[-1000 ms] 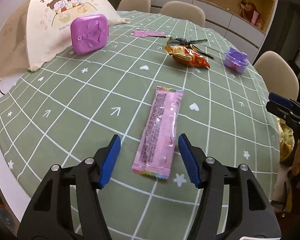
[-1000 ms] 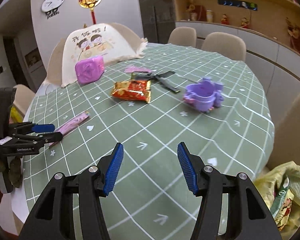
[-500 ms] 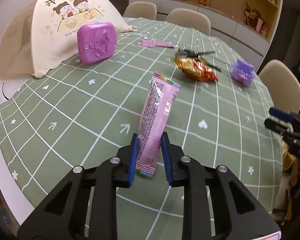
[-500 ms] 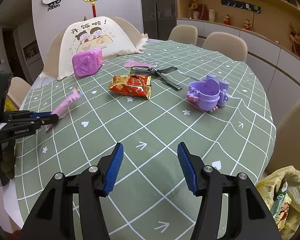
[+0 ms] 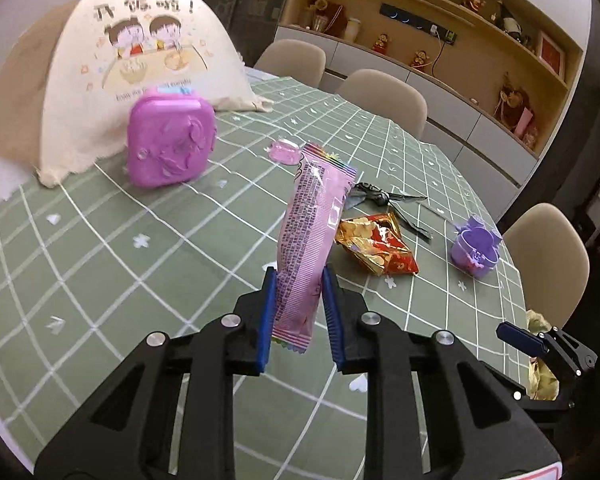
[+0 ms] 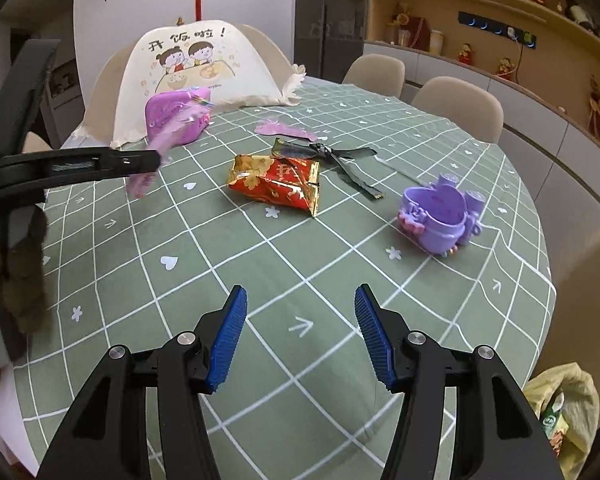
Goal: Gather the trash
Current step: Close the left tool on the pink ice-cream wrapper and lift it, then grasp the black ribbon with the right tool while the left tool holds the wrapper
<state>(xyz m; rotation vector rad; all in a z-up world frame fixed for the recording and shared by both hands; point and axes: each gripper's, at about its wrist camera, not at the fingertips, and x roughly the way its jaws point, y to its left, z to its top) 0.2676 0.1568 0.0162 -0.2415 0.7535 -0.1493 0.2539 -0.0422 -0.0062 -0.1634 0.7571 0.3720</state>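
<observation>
Our left hand-held gripper [image 5: 299, 312] is clamped on the pink wrapper's [image 5: 314, 232] lower end; it looks light, thin and floppy, likely slippery. Our right hand-held gripper [image 6: 300, 336] hangs with fingers apart above the bench [image 6: 340, 280].

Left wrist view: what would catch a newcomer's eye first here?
The long pink foil wrapper stands up, clamped between the left gripper's blue pads, above the green checked tablecloth. Behind it to the left a purple plastic case leans on a cream cloth food cover; a red-gold snack bag lies right.
</observation>
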